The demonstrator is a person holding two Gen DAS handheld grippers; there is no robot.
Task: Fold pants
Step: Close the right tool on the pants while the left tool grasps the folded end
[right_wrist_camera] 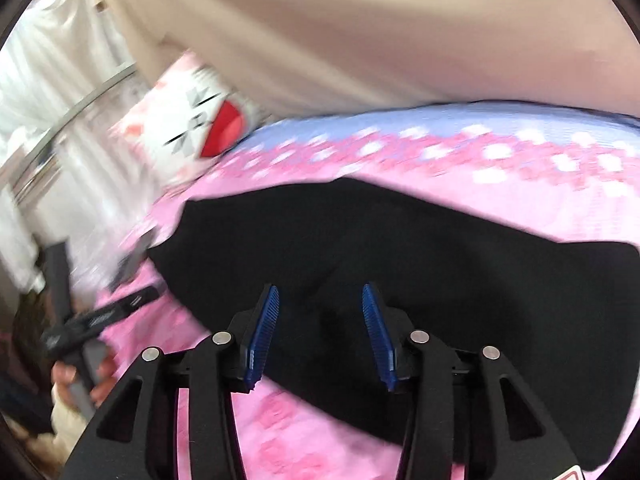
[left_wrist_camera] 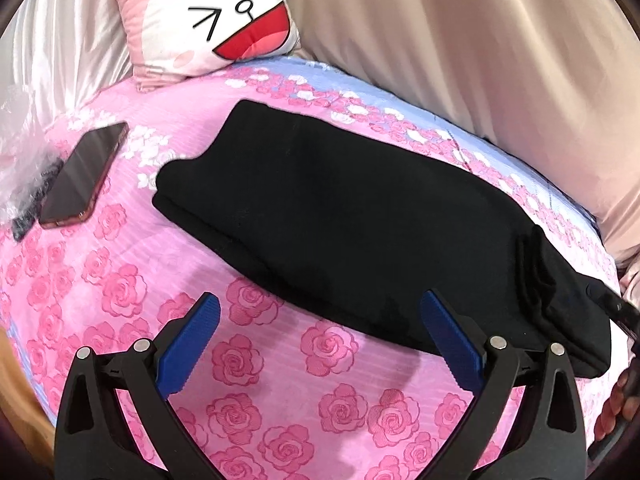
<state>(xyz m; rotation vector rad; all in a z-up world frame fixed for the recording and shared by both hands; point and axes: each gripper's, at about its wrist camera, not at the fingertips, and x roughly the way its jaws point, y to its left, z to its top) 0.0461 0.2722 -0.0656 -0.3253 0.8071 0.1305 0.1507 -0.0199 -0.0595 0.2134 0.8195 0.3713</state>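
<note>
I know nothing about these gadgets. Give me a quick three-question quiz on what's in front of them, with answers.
1. True or false: the black pants lie folded on the rose-print bedsheet.
2. Which lies to the left of the pants in the left wrist view? A) smartphone B) book C) mug
3. Fill in: the left gripper has its jaws ____, with nothing between them.

Key
1. True. The right gripper is also open just above them, gripping nothing.
2. A, the smartphone, below the cat-face cushion.
3. Open.
</note>
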